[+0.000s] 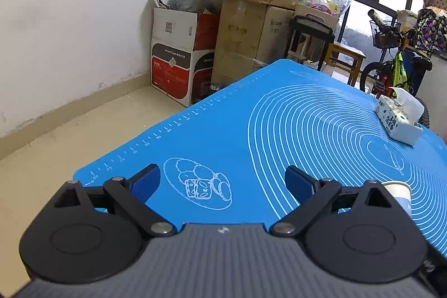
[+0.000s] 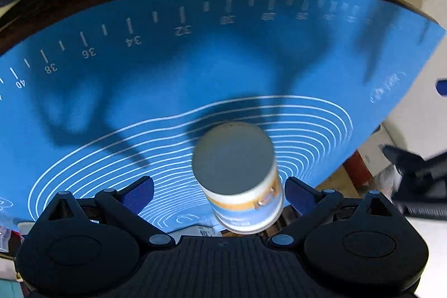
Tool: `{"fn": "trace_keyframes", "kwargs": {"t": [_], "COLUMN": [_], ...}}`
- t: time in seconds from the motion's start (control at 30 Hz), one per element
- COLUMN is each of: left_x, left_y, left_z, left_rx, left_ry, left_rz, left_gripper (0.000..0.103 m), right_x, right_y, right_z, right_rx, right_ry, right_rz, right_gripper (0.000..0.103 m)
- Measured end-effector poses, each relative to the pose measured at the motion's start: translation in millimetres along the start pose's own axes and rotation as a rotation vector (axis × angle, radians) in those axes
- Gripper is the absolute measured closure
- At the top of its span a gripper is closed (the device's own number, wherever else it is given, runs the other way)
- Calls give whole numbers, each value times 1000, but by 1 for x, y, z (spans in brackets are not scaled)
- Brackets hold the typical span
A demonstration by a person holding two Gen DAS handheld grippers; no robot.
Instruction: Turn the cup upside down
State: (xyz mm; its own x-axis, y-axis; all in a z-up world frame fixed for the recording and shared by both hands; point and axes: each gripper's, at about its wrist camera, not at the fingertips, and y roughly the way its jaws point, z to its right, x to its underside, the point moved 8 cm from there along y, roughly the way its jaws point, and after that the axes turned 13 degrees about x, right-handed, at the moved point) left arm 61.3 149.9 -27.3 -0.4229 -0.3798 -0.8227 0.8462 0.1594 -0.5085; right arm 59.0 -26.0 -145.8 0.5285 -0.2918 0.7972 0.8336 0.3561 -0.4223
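Right gripper [image 2: 219, 193] sits nearest the lens, fingers [image 2: 139, 192] spread wide, nothing clamped. Cup [image 2: 237, 172] is between them, closer to the right finger; can't tell if it touches that pad. Its flat base faces the cam, so it's seen bottom-first, body white w/ orange and blue bands, slightly blurred. Whether its rim rests on the mat [image 2: 139, 91] or hangs above it isn't clear; the cup covers the concentric white rings near the mat's ruler edge. Dark shadows of cup and gripper fall across the mat beyond. Left gripper [image 1: 222, 183] also released, fingers wide apart over a printed bread drawing [image 1: 198, 183] on the mat, holding nothing. In the left view only a sliver of the cup shows, at lower right behind that gripper's right linkage. Tissue pack [image 1: 399, 116] lies at the mat's far right edge, well apart from the cup. Boxes [image 1: 243, 18] stacked against the wall past the table, bike [image 1: 391, 69] by the window.
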Motion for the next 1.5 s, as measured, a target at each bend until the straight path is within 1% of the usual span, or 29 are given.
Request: {"fn": "trace_keyframes", "kwargs": {"t": [0.07, 0.13, 0.2, 0.23, 0.27, 0.3, 0.4, 0.47, 0.5, 0.6, 0.7, 0.77, 0.83, 0.87, 0.9, 0.93, 0.97, 1.0, 1.07, 1.13, 1.17, 1.27, 1.3, 1.37, 1.43, 1.5], "left_x": [1, 1, 1, 1, 1, 1, 1, 1, 1, 0, 0, -1, -1, -2, -3, -3, -3, -2, -1, 0, 0, 1, 3, 5, 8, 11], "left_y": [1, 2, 1, 1, 1, 1, 1, 1, 1, 1, 1, 1, 1, 1, 0, 0, 0, 0, 0, -1, 0, 2, 2, 5, 8, 11], "left_z": [1, 2, 3, 3, 3, 3, 3, 3, 3, 2, 2, 6, 12, 15, 19, 22, 26, 30, 37, 43, 46, 55, 58, 65, 71, 77], "left_rx": [2, 6, 5, 5, 4, 4, 4, 4, 3, 2, 6, 19, 47, 57, 66, 76, 88, 101, 122, 137, 142, 165, 172, 183, 189, 197], "left_ry": [5, 7, 11, 12, 13, 13, 11, 12, 11, 8, 9, 14, 26, 36, 50, 62, 72, 79, 92, 112, 122, 143, 151, 173, 199, 221], "left_rz": [-4, -8, -6, -6, -6, -6, -5, -4, -3, 0, 5, 11, 22, 28, 35, 40, 42, 45, 50, 56, 58, 57, 54, 45, 34, 23], "left_gripper": [8, 8, 8, 7, 7, 7, 7, 7, 7, 8, 8, 8, 8, 8, 8, 8, 8, 8, 8, 8, 8, 8, 8, 8, 8, 8], "right_x": [-2, -6, -7, -8, -8, -9, -11, -6, -3, 4, 25, 41, 61, 71, 86, 96, 105, 113, 123, 140, 147, 175, 179, 183, 182, 176], "right_y": [5, 5, 9, 10, 12, 13, 12, 18, 13, 10, 12, 11, 9, 9, 10, 12, 13, 14, 19, 14, 17, 6, 8, 13, 19, 28], "right_z": [-4, -7, -7, -7, -6, -6, -1, 0, 5, 9, 23, 32, 44, 48, 50, 51, 52, 48, 40, 34, 26, -1, -11, -28, -43, -55], "right_rx": [12, 25, 29, 38, 51, 67, 55, 65, 69, 68, 61, 43, 28, 26, 12, -7, -33, -65, -104, -147, -167, -250, -281, -336, -390, -424], "right_ry": [-13, -15, -5, -2, -1, 2, 57, 94, 114, 239, 432, 605, 806, 932, 1042, 1177, 1287, 1413, 1600, 1789, 1870, 2146, 2223, 2335, 2419, 2491], "right_rz": [7, 9, 1, 1, -1, -4, -13, -24, -29, -54, -93, -121, -150, -162, -171, -184, -187, -185, -187, -184, -182, -170, -179, -214, -248, -288], "right_gripper": [5, 11, 23, 26, 32, 37, 37, 38, 38, 38, 38, 38, 38, 38, 38, 38, 38, 38, 38, 38, 38, 38, 38, 38, 38, 39]}}
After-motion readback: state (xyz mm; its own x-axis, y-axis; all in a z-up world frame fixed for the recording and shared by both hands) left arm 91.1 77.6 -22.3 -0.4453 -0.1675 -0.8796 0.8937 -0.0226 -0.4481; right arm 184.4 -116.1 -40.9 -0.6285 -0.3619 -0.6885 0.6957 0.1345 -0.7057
